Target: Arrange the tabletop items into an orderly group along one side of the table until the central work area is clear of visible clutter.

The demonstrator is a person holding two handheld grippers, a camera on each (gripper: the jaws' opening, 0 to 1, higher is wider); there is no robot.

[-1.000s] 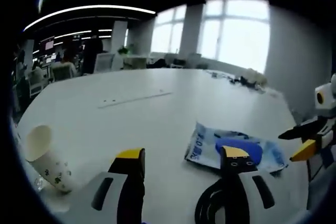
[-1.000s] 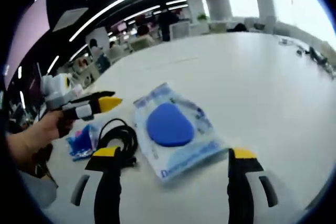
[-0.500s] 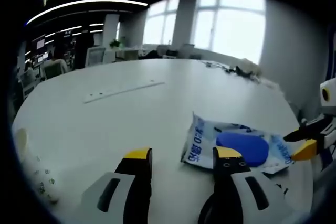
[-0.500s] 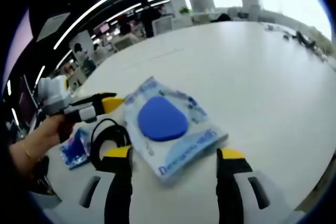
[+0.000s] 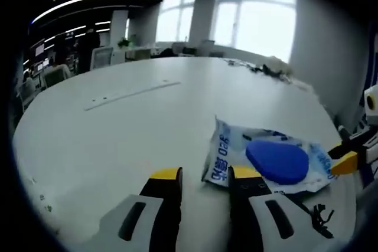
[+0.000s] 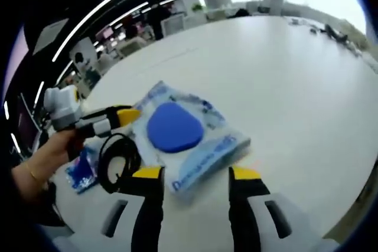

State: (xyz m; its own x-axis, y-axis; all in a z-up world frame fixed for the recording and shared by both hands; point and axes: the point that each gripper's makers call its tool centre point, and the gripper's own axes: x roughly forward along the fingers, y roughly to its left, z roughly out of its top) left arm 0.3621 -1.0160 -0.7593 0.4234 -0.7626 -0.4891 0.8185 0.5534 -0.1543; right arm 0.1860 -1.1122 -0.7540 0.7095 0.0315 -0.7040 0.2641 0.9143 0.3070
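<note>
Mid-grab on blue packet point(image 6: 186, 137), flat on surface point(image 6: 307, 87) beside black cable point(image 6: 115, 160). Right hand-held gripper point(image 6: 195, 175) spread, straddling packet's near edge. Left hand-held gripper point(image 5: 204, 175) narrowly parted, nothing pinched. Next: close, carry to side.

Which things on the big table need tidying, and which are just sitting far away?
To tidy:
- blue-and-white packet, between the right tongs
- black cable coil
- small blue wrapper

Just sitting there:
- dark clutter at the far table edge
- chairs and desks behind
</note>
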